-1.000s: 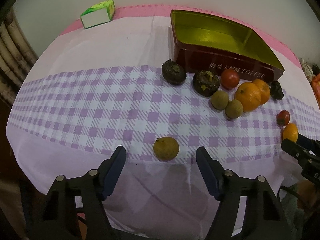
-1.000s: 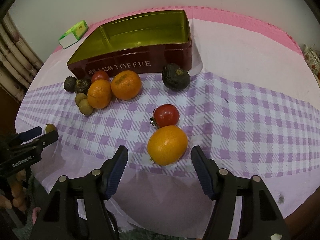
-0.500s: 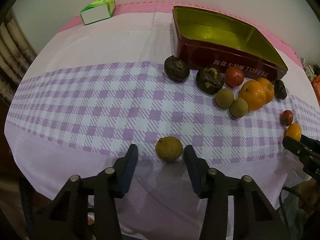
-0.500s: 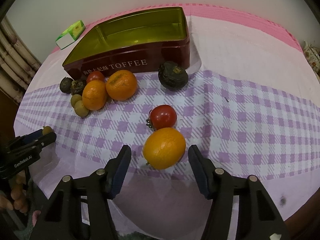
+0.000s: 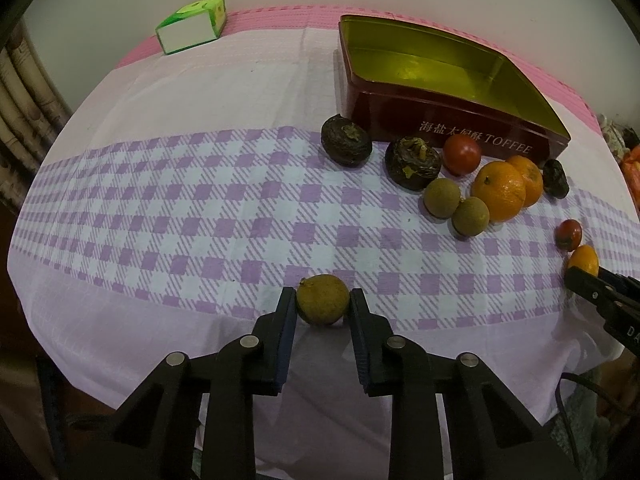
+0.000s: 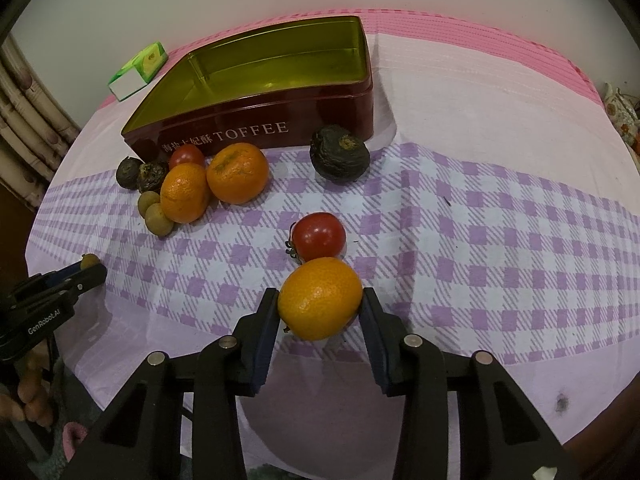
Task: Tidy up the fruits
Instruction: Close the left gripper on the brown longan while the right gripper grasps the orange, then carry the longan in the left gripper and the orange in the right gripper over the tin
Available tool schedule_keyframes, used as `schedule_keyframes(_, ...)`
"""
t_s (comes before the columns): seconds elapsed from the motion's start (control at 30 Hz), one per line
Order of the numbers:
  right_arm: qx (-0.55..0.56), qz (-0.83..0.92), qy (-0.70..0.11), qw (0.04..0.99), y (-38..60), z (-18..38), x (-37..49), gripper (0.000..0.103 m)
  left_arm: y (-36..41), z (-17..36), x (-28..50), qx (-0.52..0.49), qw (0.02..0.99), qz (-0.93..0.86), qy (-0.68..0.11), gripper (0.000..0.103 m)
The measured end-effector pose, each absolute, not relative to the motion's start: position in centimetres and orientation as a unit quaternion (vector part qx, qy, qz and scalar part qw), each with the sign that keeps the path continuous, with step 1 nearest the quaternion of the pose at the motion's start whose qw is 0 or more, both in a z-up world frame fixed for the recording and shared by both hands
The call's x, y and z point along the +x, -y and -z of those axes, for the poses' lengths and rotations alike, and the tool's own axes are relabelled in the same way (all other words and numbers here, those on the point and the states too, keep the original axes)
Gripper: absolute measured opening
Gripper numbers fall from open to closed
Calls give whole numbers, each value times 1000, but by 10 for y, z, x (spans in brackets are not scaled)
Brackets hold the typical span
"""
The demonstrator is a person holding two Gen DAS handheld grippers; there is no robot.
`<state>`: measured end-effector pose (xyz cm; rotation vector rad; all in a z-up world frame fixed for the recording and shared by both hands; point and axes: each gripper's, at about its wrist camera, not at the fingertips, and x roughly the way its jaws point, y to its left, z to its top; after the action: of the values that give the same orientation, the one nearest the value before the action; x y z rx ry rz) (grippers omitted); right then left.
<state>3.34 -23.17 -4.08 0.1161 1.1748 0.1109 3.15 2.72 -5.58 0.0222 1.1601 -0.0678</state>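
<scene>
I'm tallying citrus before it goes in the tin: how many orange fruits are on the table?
3. One orange sits between the right gripper fingers, its jaws closing. Two oranges touch in front of the toffee tin. None appears hidden.

Oranges [image 6: 320, 298]: three. Tomatoes [image 6: 319, 236]: two. Dark wrinkled fruits [image 5: 346, 140]: three. Small greenish-brown fruits [image 5: 441, 198]: three. One tin [image 6: 256, 92], one green carton [image 5: 191, 24].

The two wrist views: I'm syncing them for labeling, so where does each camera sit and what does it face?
Left wrist: on the left gripper, angled down at the tablecloth, fingers gripping a small brown-green fruit.
Right wrist: on the right gripper, angled down, jaws closing around an orange.
Shared: toffee tin, each other's gripper.
</scene>
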Motion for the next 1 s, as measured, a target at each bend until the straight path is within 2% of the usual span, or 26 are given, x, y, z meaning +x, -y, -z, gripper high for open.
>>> schedule_keyframes(1.0, 40, -51, -527, 847, 231, 16, 29, 37, -7, 27, 47, 35, 854, 60, -516, 27)
